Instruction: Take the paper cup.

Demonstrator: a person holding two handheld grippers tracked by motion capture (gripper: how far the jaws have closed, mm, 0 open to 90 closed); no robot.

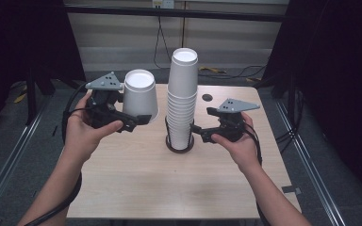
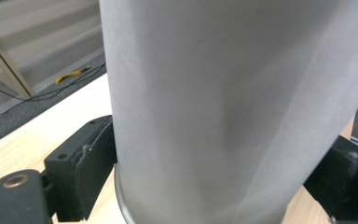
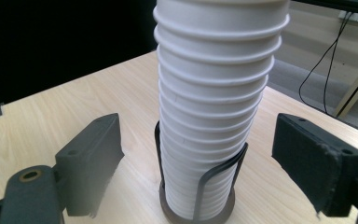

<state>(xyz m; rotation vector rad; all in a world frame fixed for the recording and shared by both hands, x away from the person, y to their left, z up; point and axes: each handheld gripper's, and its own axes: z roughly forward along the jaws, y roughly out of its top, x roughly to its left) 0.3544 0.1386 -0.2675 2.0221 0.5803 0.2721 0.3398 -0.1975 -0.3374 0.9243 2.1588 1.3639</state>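
Forearms enter at the near table edge, one hand-held gripper each. Left gripper: jaws pinching a single white paper cup, inverted, axis upright, held left of and apart from the stack. Right gripper: jaws spread wide, flanking without touching the tall stack of inverted white paper cups in its dark wire holder; this gripper is nearer the stack. Pale wooden table beneath; cables on the floor beyond.

Counter: pale wood-grain top, stood on grey floor. Beige panelled wall at twelve o'clock, black cables hanging. Dark curtains at three and nine o'clock.
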